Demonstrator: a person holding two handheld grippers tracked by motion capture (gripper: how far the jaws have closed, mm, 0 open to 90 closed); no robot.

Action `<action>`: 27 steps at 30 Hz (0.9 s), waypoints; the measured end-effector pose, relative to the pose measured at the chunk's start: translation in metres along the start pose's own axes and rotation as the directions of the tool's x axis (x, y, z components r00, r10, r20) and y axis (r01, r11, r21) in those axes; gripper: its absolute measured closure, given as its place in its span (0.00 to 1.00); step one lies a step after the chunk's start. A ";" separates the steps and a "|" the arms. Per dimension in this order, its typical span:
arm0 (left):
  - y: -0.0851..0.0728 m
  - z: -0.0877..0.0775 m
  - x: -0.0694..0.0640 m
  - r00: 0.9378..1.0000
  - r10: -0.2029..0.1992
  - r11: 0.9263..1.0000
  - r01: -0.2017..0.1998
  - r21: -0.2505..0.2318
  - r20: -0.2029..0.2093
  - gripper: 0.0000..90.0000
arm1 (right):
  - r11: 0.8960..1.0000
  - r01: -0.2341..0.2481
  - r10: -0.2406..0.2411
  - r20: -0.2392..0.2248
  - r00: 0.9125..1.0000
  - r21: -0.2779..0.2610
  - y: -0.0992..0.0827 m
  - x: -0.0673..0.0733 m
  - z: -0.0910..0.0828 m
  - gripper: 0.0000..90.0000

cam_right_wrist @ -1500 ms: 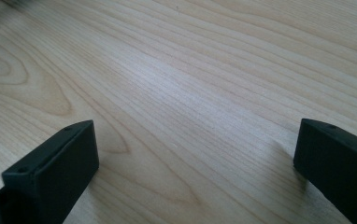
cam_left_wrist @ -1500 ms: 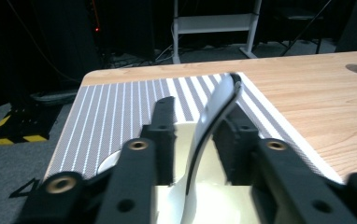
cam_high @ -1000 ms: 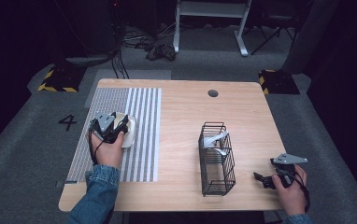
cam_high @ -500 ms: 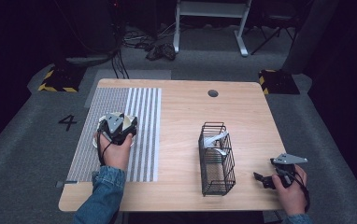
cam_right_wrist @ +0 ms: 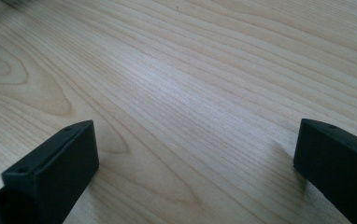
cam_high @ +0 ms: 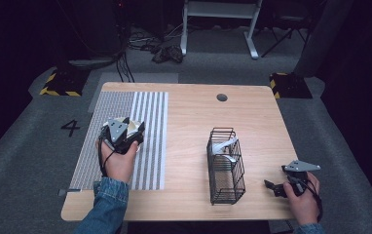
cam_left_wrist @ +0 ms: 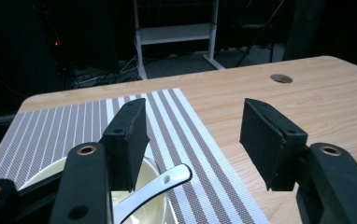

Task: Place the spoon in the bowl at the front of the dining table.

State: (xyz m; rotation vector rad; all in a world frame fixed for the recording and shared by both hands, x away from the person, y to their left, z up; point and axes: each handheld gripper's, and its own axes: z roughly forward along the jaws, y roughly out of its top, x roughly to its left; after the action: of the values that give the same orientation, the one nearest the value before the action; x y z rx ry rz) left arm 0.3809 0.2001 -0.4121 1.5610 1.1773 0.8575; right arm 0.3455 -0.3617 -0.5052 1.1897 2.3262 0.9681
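The left hand-held gripper point(cam_left_wrist: 193, 140) had its jaws partway open w/ nothing between them; they had just been opening. It hung over the near-left part of the striped placemat point(cam_left_wrist: 186, 121), just above a cream bowl point(cam_left_wrist: 155, 205). A white spoon point(cam_left_wrist: 160, 184) lay in the bowl, handle end w/ a small hole sticking out over the rim toward the gap between the jaws, not touched by either pad. In the high view this hand-held gripper point(cam_high: 121, 135) sat on top of the bowl point(cam_high: 134, 127), covering most of it, w/ the left hand point(cam_high: 118, 161) behind it & a denim sleeve point(cam_high: 103, 209) coming in from the bottom edge.

The right hand-held gripper point(cam_right_wrist: 195, 154) was wide open, empty, low over bare wood, jaws close to the surface. In the high view it point(cam_high: 276, 187) was at the near-right corner of the desk point(cam_high: 189, 117), held by the right hand point(cam_high: 303, 197), well apart from the bowl.

Between the two stood a black wire basket point(cam_high: 226, 165), right of centre, w/ white utensils point(cam_high: 224, 147) lying in its far end. A round cable hole point(cam_high: 221, 97) sat near the desk's far edge.
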 end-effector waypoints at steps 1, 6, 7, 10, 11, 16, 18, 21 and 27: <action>0.001 -0.004 0.000 1.000 0.000 1.000 0.000 -0.004 -0.001 0.45 | 1.000 0.000 0.000 0.001 1.000 0.000 0.000 0.000 0.000 0.00; 0.006 -0.022 0.000 1.000 -0.018 1.000 0.018 -0.014 -0.013 0.41 | 1.000 0.000 0.000 0.001 1.000 0.000 0.000 0.000 0.000 0.00; 0.007 -0.026 0.001 1.000 -0.021 1.000 0.021 -0.011 -0.015 0.40 | 1.000 0.000 0.000 0.001 1.000 0.000 0.000 0.000 0.000 0.00; 0.008 -0.038 0.003 0.999 -0.024 1.000 0.024 -0.012 -0.024 0.38 | 1.000 0.000 0.000 0.001 1.000 0.000 0.000 0.000 0.000 0.00; 0.008 -0.041 0.004 0.999 -0.026 1.000 0.026 -0.012 -0.026 0.37 | 1.000 0.000 0.000 0.001 1.000 0.000 0.000 0.000 0.000 0.00; 0.008 -0.055 0.006 0.999 -0.037 0.999 0.037 -0.011 -0.027 0.34 | 1.000 0.000 0.000 0.001 1.000 0.000 0.000 0.000 0.000 0.00; 0.008 -0.060 0.005 0.999 -0.035 0.999 0.035 -0.010 -0.022 0.33 | 1.000 0.000 0.000 0.001 1.000 0.000 0.000 0.000 0.000 0.00; 0.008 -0.067 0.005 1.000 -0.023 1.000 0.023 0.001 -0.020 0.30 | 1.000 -0.001 0.001 0.001 1.000 0.001 0.000 0.000 0.000 0.00; 0.006 -0.080 0.007 0.999 -0.022 1.000 0.022 0.015 -0.038 0.26 | 1.000 0.000 0.000 0.001 1.000 0.000 0.000 0.000 0.000 0.00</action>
State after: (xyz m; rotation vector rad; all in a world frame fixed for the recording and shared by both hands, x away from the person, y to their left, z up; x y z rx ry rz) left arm 0.3115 0.2289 -0.3837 1.5477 1.2286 0.8684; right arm 0.3456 -0.3616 -0.5052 1.1905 2.3259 0.9671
